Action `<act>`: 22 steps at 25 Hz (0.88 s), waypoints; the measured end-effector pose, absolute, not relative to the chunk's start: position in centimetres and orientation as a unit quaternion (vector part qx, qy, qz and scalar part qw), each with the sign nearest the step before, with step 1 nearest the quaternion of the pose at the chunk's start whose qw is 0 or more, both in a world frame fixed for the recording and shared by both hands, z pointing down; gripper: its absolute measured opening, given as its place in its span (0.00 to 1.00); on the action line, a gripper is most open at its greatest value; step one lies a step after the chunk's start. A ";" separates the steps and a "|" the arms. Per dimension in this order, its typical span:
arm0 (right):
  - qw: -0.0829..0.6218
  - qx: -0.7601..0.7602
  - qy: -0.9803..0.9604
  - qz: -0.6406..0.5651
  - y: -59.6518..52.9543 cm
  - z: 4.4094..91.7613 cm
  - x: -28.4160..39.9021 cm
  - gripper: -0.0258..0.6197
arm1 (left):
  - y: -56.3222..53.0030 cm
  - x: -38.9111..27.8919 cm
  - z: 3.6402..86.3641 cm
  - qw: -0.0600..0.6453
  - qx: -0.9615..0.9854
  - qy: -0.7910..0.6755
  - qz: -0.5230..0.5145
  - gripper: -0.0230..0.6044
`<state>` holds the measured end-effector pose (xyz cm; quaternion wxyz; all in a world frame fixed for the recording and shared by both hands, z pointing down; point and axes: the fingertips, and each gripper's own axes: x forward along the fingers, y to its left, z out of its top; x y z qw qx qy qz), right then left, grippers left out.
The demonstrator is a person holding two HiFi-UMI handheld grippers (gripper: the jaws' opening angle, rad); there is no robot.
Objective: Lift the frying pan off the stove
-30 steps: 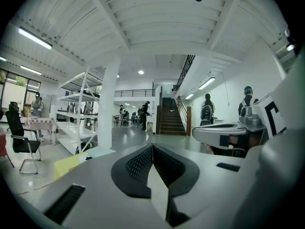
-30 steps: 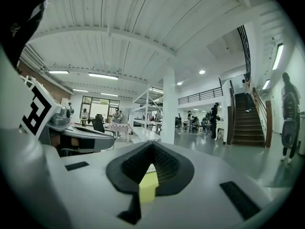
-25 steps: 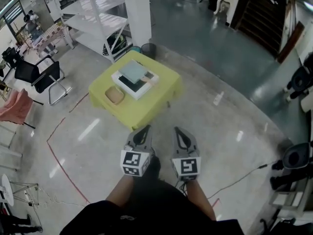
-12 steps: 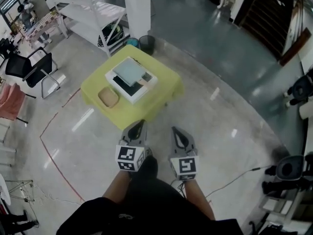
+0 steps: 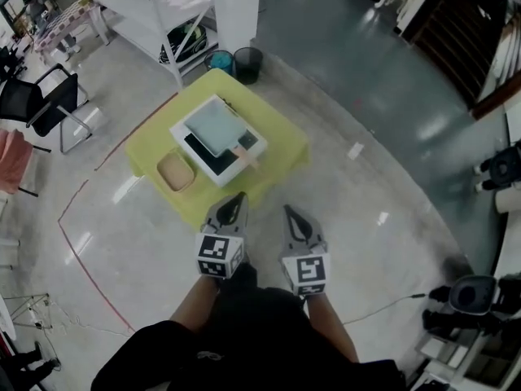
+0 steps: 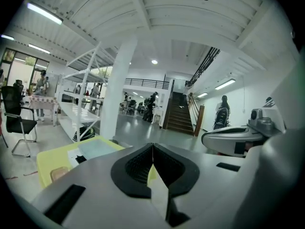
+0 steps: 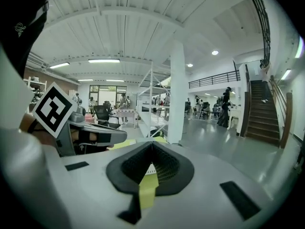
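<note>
A square pale grey-blue frying pan with a light handle rests on a white stove unit with a dark top, on a yellow-covered table. Both grippers are held close to the person's body over the floor, short of the table's near edge. The left gripper is shut and empty. The right gripper beside it is also shut and empty. In the left gripper view the table and pan lie low at the left, beyond the shut jaws of the left gripper. In the right gripper view the right gripper shows closed tips.
A tan shallow dish sits on the table left of the stove. Behind the table stand two bins, a white column and white shelving. A black chair is at left, red floor tape and black equipment at right.
The view has advanced toward the table, which now sits slightly nearer and more to the left. Both grippers stay shut and side by side.
</note>
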<state>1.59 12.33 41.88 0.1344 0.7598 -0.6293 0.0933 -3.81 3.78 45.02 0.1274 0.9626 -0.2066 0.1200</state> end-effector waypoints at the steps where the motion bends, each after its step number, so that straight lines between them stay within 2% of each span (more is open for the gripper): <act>1: 0.135 0.759 -0.630 0.094 11.6 41.9 2.0 0.06 | 3.1 -3.4 45.2 0.132 0.962 -0.207 0.120 0.11; 14: 0.161 0.687 -0.699 0.113 5.1 44.3 6.7 0.06 | -1.5 1.0 48.7 0.199 0.935 -0.260 0.134 0.11; 17: 0.168 0.647 -0.735 0.113 3.6 44.5 8.1 0.06 | -2.5 2.2 49.0 0.241 0.917 -0.296 0.117 0.11; 22: 0.170 0.591 -0.781 0.114 2.4 44.8 11.8 0.06 | -2.7 4.3 50.0 0.252 0.889 -0.362 0.125 0.11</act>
